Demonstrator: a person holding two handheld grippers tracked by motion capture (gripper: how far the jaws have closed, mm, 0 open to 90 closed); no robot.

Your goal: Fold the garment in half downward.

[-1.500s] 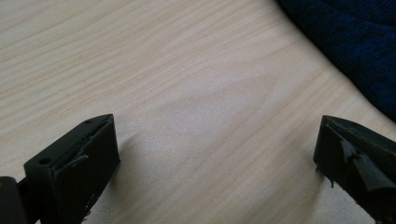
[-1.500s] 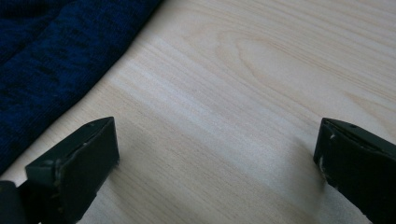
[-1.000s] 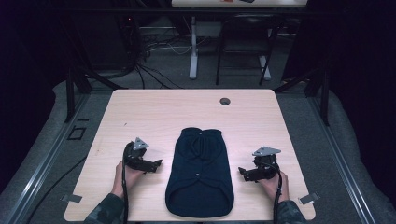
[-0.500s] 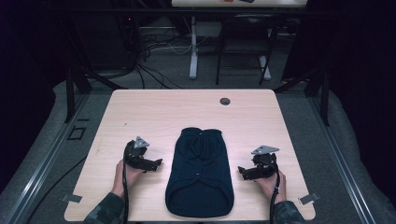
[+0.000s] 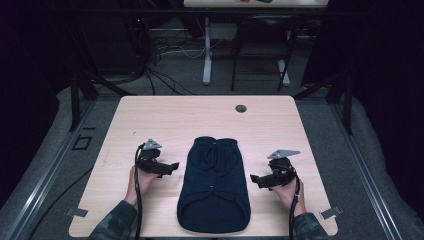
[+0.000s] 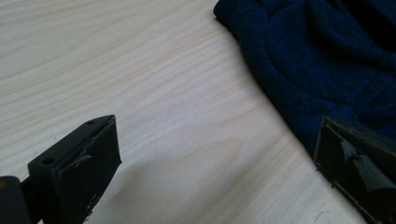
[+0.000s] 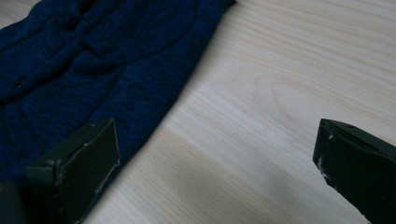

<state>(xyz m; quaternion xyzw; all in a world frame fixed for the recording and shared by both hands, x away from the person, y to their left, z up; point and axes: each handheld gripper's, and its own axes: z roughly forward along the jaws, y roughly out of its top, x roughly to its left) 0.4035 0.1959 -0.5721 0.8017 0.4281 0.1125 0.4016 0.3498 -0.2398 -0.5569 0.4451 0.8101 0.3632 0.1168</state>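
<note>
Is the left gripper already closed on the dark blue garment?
No, the left gripper has its jaws wide apart over bare wood, with the dark blue garment lying beside them.

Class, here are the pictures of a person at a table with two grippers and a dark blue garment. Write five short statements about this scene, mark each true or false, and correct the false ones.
1. The dark blue garment lies flat on the wooden table between the two grippers. True.
2. The left gripper is shut on the garment's edge. False: its jaws stand wide apart over bare wood beside the garment.
3. The right gripper is open. True.
4. The garment hangs over the table's far edge. False: it lies toward the near edge, wholly on the tabletop.
5. A small round hole sits near the table's far edge. True.
</note>
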